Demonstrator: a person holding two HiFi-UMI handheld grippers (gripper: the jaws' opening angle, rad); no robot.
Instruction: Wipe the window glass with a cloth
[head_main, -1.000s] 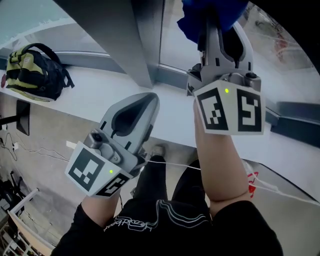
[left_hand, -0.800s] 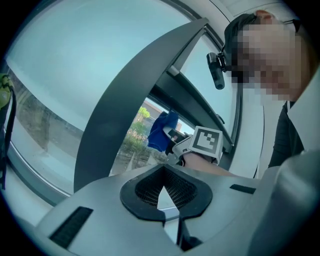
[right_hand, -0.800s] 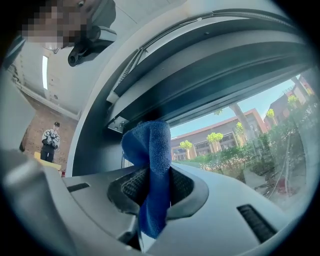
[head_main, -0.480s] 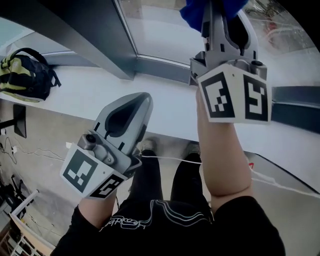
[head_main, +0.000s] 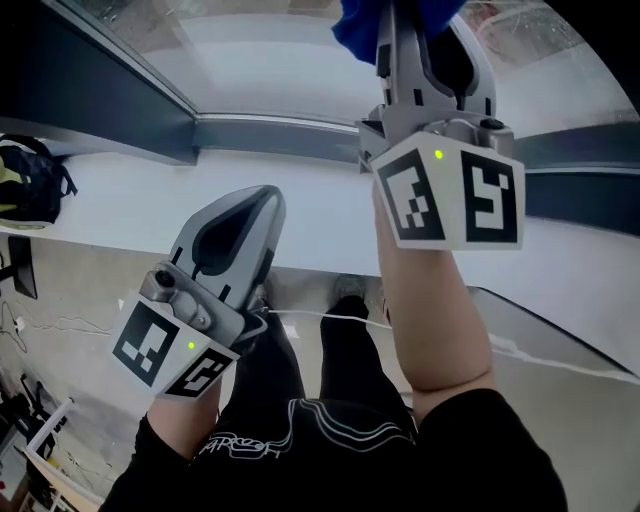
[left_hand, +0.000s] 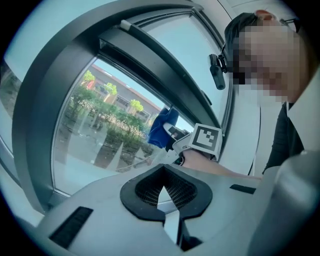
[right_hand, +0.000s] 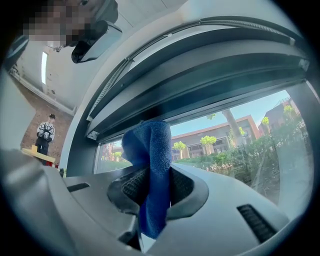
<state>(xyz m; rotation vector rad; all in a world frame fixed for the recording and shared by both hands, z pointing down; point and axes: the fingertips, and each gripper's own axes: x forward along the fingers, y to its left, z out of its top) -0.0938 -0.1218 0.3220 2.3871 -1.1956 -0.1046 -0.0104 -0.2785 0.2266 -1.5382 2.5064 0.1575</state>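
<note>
A blue cloth (head_main: 358, 24) is pinched in my right gripper (head_main: 412, 28), raised at the top of the head view against the window glass (head_main: 270, 50). In the right gripper view the cloth (right_hand: 151, 165) stands up between the shut jaws of the right gripper (right_hand: 150, 200), with the pane (right_hand: 240, 145) just ahead. My left gripper (head_main: 262, 202) hangs lower left over the sill, shut with nothing in it. The left gripper view shows its own closed jaws (left_hand: 167, 220), the glass (left_hand: 100, 125) and the distant cloth (left_hand: 161, 127).
A white sill (head_main: 140, 215) runs under the window, with a dark frame post (head_main: 90, 100) at the left. A dark backpack (head_main: 25, 180) lies on the sill's far left. A white cable (head_main: 330, 320) crosses near my legs. A person (right_hand: 45, 132) stands far off.
The view has swung right: frame post and backpack slid left. My right gripper with the cloth moved slightly left along the glass. The left gripper drifted a little left and down.
</note>
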